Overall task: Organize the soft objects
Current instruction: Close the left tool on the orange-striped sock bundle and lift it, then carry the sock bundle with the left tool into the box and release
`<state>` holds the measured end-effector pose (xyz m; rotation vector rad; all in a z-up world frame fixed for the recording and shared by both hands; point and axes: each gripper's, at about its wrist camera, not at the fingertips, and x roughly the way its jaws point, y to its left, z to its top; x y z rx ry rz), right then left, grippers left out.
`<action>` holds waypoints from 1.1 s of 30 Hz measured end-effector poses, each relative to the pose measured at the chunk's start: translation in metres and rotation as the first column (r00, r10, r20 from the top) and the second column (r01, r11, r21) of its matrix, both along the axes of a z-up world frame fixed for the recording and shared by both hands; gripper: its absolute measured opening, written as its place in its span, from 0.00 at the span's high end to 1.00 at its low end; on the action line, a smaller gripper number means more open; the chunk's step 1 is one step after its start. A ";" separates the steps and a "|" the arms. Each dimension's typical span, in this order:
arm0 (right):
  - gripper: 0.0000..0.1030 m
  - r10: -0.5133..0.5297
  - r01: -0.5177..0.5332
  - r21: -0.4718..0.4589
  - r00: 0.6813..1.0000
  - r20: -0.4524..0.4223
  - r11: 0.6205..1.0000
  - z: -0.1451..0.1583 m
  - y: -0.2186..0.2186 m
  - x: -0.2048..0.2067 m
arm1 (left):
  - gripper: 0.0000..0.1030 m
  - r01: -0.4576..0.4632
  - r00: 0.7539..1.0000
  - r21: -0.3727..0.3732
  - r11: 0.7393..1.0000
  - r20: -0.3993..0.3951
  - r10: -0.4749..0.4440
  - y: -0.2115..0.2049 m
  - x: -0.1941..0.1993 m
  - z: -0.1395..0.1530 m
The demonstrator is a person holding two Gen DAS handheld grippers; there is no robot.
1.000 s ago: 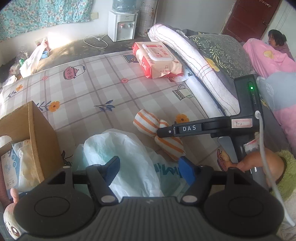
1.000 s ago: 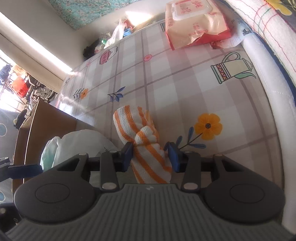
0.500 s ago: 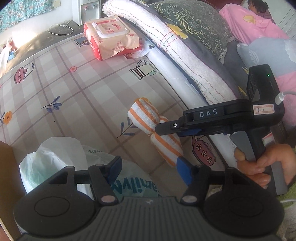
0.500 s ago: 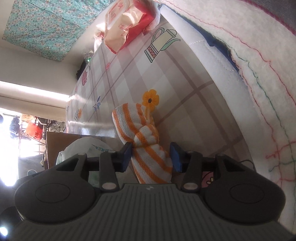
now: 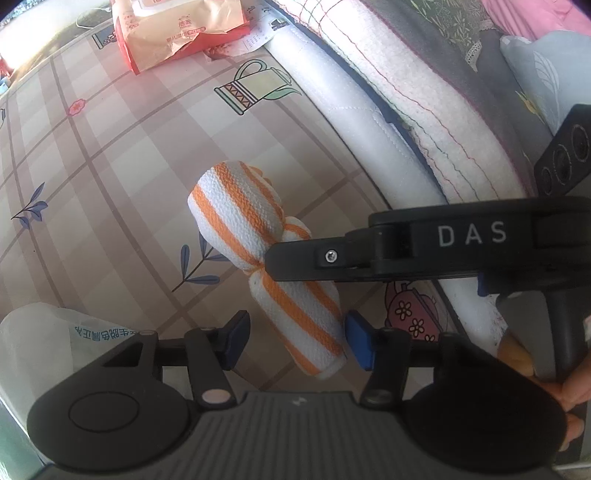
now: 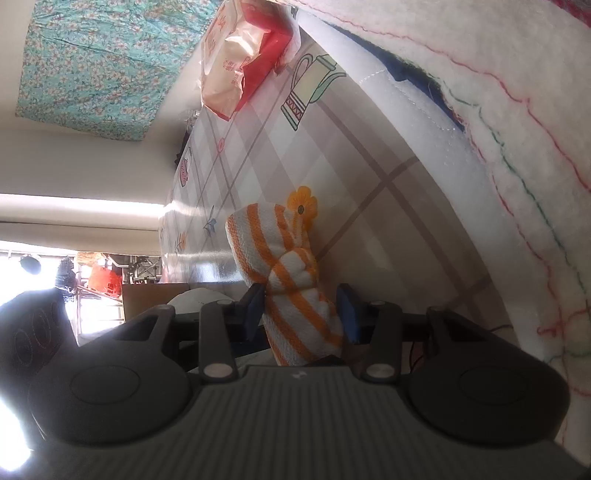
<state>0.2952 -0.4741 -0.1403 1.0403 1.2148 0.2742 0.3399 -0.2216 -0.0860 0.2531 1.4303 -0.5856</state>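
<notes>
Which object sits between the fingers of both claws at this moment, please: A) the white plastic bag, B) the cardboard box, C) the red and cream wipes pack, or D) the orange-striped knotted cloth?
D: the orange-striped knotted cloth lies between the fingers of the left claw and the right claw.

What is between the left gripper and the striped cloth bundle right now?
Nothing visible. The striped bundle has its lower end between the left gripper's closing jaws, one pad at its side. The right gripper clamps its knotted middle, clear of that end.

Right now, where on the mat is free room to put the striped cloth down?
Bare mat lies between the wipes pack and the striped cloth. It is crowded near the plastic bag and along the rolled bedding.
</notes>
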 end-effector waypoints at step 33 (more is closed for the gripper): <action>0.66 0.234 -0.305 0.155 0.905 0.356 0.940 0.175 0.180 -0.092 | 0.65 -0.185 0.887 -0.101 0.978 0.411 0.210 0.207 -0.161 0.185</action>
